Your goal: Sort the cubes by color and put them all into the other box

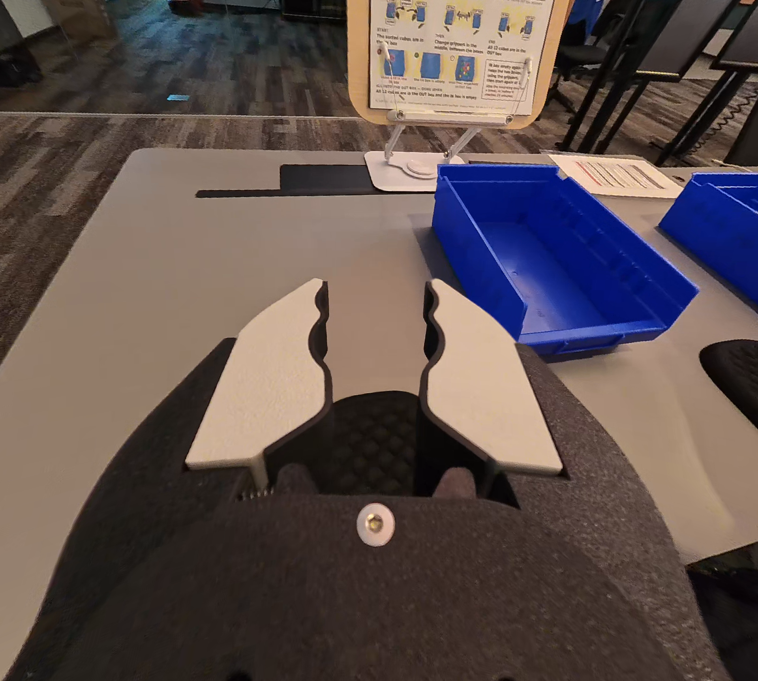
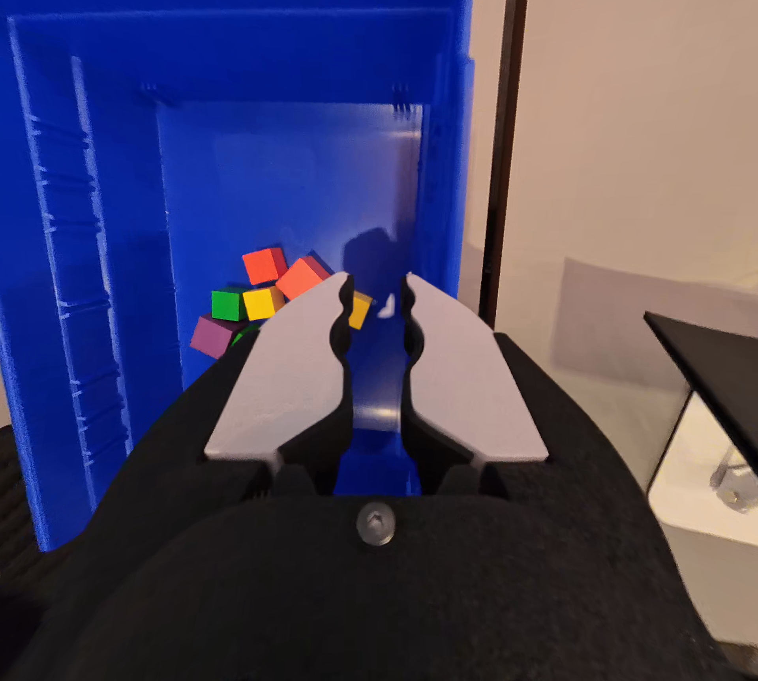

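Grey counter point(image 1: 246, 251) fills the left wrist view, with patterned carpet and office chairs beyond it. On its far edge stands an instruction sheet on a wooden board point(image 1: 457, 21) propped on a white stand. To the right of the left gripper point(image 1: 375, 286) sits a blue box point(image 1: 471, 251) with nothing inside it, and the corner of a second blue bin point(image 1: 713, 226) shows at the right border, near a printed paper point(image 1: 615, 175). The left gripper is released, its fingers spread wide over bare counter, holding nothing.

From the right wrist view, the right gripper point(image 2: 376, 282) looks down into a blue box point(image 2: 102, 210) that holds the cubes. Gathered toward the near left of the floor of that box are a red cube point(image 2: 264, 265), an orange cube point(image 2: 301, 278), a green cube point(image 2: 227, 304), a yellow cube point(image 2: 262, 303) and a purple cube point(image 2: 213, 335); another yellow cube point(image 2: 360, 310) peeks out just past the left fingertip, and a sliver of green shows by the purple one. The right gripper is parted with a narrow gap, and nothing sits between its fingers
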Demonstrator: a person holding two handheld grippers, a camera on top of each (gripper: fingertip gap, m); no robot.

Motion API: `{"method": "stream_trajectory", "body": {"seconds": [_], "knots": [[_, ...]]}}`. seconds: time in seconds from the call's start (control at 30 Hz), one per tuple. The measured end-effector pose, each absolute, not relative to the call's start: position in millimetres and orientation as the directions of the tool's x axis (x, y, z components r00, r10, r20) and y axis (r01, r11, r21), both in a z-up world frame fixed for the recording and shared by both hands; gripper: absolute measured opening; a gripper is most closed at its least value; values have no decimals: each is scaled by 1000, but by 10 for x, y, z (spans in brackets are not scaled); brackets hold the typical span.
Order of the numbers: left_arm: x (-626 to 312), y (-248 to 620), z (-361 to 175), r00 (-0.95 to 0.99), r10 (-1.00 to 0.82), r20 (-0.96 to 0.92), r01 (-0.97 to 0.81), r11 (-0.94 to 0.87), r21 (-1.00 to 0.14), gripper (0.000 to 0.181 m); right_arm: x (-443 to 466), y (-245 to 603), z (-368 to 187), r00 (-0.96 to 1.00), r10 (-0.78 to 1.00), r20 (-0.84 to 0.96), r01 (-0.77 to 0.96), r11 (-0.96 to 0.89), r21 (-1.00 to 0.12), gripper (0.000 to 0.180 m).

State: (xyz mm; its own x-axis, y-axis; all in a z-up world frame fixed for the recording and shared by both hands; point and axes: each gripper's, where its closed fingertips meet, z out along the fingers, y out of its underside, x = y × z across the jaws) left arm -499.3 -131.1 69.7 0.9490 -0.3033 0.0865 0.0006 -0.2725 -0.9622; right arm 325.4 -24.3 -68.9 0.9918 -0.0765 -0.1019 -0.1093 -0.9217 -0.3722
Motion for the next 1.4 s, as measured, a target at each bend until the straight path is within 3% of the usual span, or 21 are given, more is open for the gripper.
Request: {"method": "stream_trajectory", "body": {"seconds": [0.13, 0.23, 0.3, 0.33, 0.43, 0.57, 0.7, 0.8, 0.97, 1.4], "knots": [[-5026, -1384, 757, 946, -313, 87, 3, -260, -966, 44, 3302, -263, -572, 998, -37, -43, -52, -908, -415, 37], [-5082, -1386, 752, 952, -294, 81, 1, -261, -965, 43, 3357, -288, -548, 997, -58, -59, -78, -897, -436, 28], [-5091, -1381, 746, 954, -290, 84, 6, -259, -966, 43, 3341, -299, -521, 994, -62, -91, -97, -890, -447, 33], [-5080, -1382, 741, 952, -294, 86, 7, -259, -966, 43, 3357, -302, -493, 996, -56, -72, -83, -883, -461, 42], [-5063, -1369, 709, 952, -296, 73, -10, -269, -963, 42, 3459, -336, -420, 997, -70, 24, -50, -876, -480, 43], [-5047, -1340, 681, 953, -296, 61, -25, -278, -960, 42, 3565, -510, -652, 992, -113, 53, -88, -934, -345, 52], [-5014, -1329, 660, 951, -303, 61, -27, -278, -960, 42, 3519, -608, -975, 989, -141, -35, -145, -962, -233, 54], [-5012, -1331, 623, 953, -300, 48, -43, -290, -956, 41, 3482, -632, -1150, 984, -158, -81, -171, -967, -187, 48], [-5039, -1304, 579, 958, -281, 52, -35, -297, -954, 42, 3435, -641, -1263, 975, -186, -118, -203, -968, -146, 11], [-5117, -1301, 479, 959, -278, 64, -24, -303, -953, 41, 3370, -708, -1222, 944, -268, -194, -292, -950, -109, 5]]}}
